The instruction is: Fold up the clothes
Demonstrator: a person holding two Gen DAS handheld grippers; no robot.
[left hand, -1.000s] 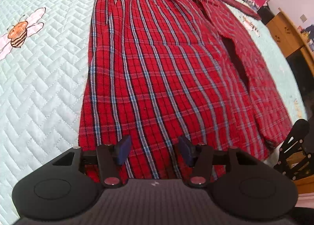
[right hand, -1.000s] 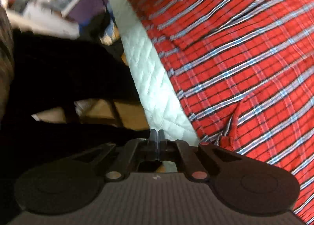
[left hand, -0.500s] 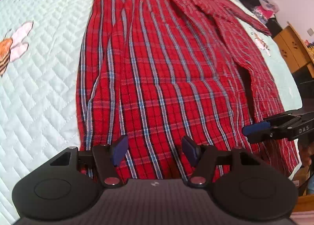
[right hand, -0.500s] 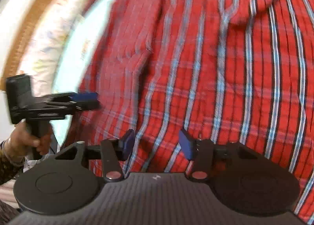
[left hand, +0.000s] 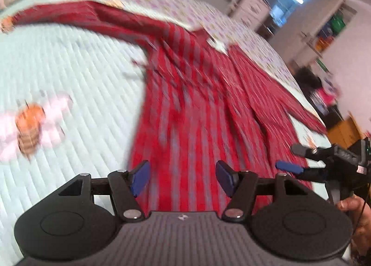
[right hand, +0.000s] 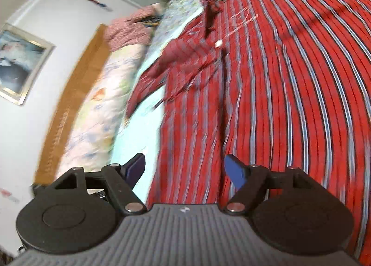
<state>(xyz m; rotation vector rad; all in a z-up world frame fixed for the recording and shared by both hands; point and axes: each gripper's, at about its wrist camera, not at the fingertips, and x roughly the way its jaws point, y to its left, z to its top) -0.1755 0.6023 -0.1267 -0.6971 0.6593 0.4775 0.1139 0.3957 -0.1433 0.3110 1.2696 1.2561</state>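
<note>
A red plaid shirt (left hand: 192,112) lies spread flat on the pale quilted bed cover (left hand: 76,75), both sleeves stretched outward. My left gripper (left hand: 182,179) hovers over the shirt's near hem, its jaws opening and nothing between them. My right gripper (right hand: 185,170) hangs above the shirt (right hand: 278,85) by its edge, near a sleeve, jaws opening, empty too. In the left wrist view the right gripper (left hand: 292,159) shows at the right, held by a hand (left hand: 357,210). Both views are blurred by motion.
A bee picture (left hand: 30,126) decorates the cover at the left. A floral blanket (left hand: 208,17) lies at the far end of the bed. A wooden headboard (right hand: 71,101), pillows (right hand: 97,112) and a framed picture (right hand: 18,61) stand beyond the bed. A wooden cabinet (left hand: 345,131) is at the right.
The right gripper opened from shut and swung from the bed's side edge over the shirt. The left gripper opened wider, tilted up and shifted, bringing the sleeves and the room into view.
</note>
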